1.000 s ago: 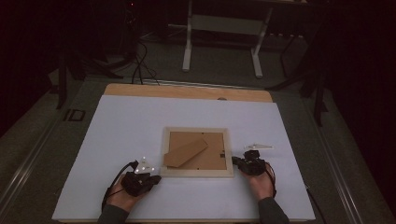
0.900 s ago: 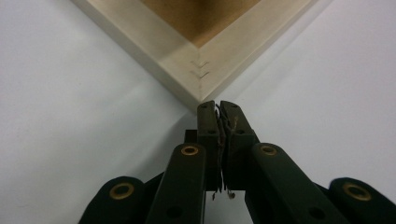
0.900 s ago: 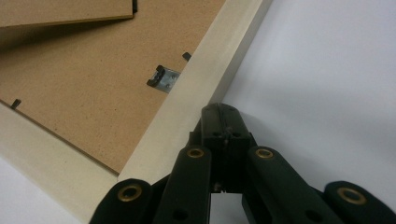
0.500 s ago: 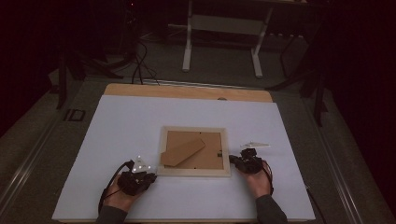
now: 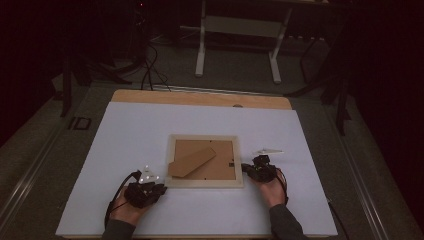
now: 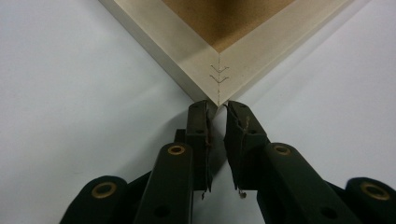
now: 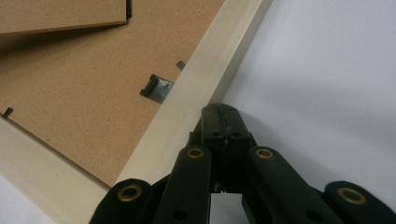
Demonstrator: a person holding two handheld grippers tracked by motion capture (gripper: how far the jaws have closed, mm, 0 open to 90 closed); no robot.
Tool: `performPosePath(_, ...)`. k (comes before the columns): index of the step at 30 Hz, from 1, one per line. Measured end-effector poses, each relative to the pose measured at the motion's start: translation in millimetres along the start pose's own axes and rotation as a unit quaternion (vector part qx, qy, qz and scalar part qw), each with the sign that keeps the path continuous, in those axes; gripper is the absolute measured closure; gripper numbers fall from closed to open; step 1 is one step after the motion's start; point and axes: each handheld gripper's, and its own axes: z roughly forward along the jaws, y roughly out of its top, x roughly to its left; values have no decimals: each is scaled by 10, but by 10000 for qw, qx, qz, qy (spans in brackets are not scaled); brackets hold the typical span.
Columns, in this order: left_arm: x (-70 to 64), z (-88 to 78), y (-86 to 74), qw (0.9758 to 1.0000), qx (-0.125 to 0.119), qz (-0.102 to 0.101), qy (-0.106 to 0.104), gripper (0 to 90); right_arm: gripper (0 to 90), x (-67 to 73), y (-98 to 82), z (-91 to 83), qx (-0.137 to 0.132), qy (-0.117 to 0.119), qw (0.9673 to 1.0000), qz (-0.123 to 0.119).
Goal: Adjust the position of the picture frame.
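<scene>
We judged step as squaring picture frame (image 5: 204, 186) lying face-down: left gripper (image 6: 217, 112) jaws, just opening, narrowly apart at corner, gripping nothing; right gripper (image 7: 223, 122) closed empty, tips against right rail. Next: left re-grip, we reckoned

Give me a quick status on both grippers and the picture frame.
Left gripper jaws just opening, slightly apart at the picture frame corner. Right gripper shut, tips against frame's right rail. Frame face down; nothing in the way.
</scene>
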Motion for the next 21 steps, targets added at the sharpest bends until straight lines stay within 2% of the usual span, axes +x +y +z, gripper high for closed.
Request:
performPosePath(8, 39, 7, 7, 9999, -25, -108, 78, 803, 900, 15, 39, 35, 21, 6, 10000, 0)
performPosePath(21, 37, 21, 20, 9997, -42, -95, 199, 803, 900, 4, 69, 66, -1, 25, 10000, 5)
